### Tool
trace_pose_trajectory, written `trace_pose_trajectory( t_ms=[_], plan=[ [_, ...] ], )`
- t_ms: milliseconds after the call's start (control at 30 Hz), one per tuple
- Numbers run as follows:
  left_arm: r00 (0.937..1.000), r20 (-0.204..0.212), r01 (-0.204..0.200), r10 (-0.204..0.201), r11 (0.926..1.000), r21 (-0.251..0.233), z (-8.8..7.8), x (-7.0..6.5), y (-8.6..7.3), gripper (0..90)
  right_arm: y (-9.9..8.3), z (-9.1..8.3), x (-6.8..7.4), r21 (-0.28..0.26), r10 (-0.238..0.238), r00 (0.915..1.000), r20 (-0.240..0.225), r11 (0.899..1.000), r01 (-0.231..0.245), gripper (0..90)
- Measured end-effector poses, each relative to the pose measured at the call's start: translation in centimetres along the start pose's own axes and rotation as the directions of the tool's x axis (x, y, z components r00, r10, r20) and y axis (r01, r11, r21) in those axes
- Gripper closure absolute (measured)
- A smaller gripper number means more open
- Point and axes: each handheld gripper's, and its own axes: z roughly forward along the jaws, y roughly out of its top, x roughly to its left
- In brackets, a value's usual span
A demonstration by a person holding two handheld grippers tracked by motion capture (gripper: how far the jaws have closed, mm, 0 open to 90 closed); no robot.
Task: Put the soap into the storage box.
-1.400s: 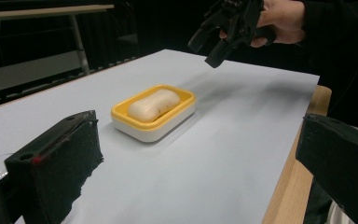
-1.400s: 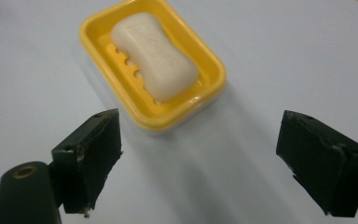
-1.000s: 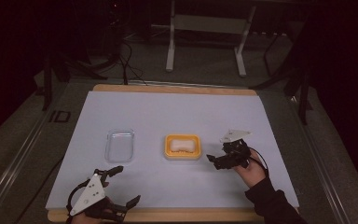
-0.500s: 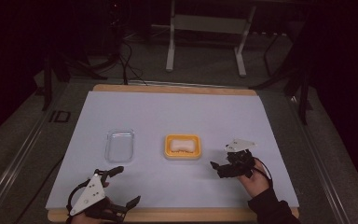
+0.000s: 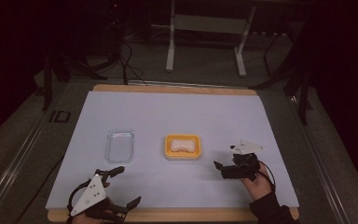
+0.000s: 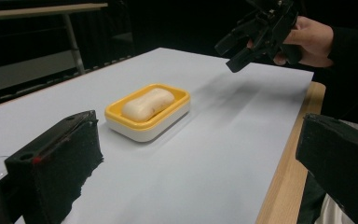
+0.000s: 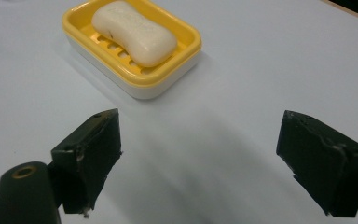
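Note:
A white soap bar (image 5: 182, 144) lies in a yellow soap dish (image 5: 168, 152) at the middle of the white mat. My right gripper (image 5: 221, 170) hovers to the dish's right and nearer the front, held by a hand, jaws open and empty. In the right gripper view the right gripper (image 7: 207, 158) points at the mat just short of the dish (image 7: 168, 77) and soap (image 7: 135, 30). My left gripper (image 5: 125, 186) sits open at the front left edge. In the left gripper view the left gripper (image 6: 196, 168) faces the dish (image 6: 121, 123), soap (image 6: 148, 103) and the right gripper (image 6: 235, 49).
A clear plastic tray (image 5: 120, 145) lies left of the dish. The white mat (image 5: 177, 112) covers a wooden table (image 5: 177, 215) whose edge shows at the front. Dark floor, cables and a metal stand (image 5: 205, 32) lie beyond the far edge.
My right gripper has drawn back from beside the dish toward the front edge, staying open. The left gripper, dish and tray have not moved.

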Motion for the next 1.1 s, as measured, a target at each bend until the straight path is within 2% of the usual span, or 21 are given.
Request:
trace_pose_trajectory(
  t_ms=[333, 633, 1100],
  plan=[
    [1.0, 0.0, 0.002, -0.002, 0.9999, 0.011, 0.16, 0.0, 0.01, 0.2, -0.39, 0.34, -0.35, 0.009, 0.019, 0.9997, -0.016, 1.0, -0.019, 13.6],
    [1.0, -0.002, 0.003, -0.003, 0.9999, 0.011, 0.13, 0.01, 0.02, 0.2, -0.48, 0.67, -0.25, 0.025, 0.009, 0.9995, -0.03, 1.0, -0.008, 13.6],
    [1.0, -0.002, 0.004, -0.004, 0.9999, 0.011, 0.13, -0.01, 0.04, 0.2, -0.57, 0.78, -0.4, 0.03, 0.019, 0.9994, -0.027, 0.999, -0.019, 13.7]
  ],
)
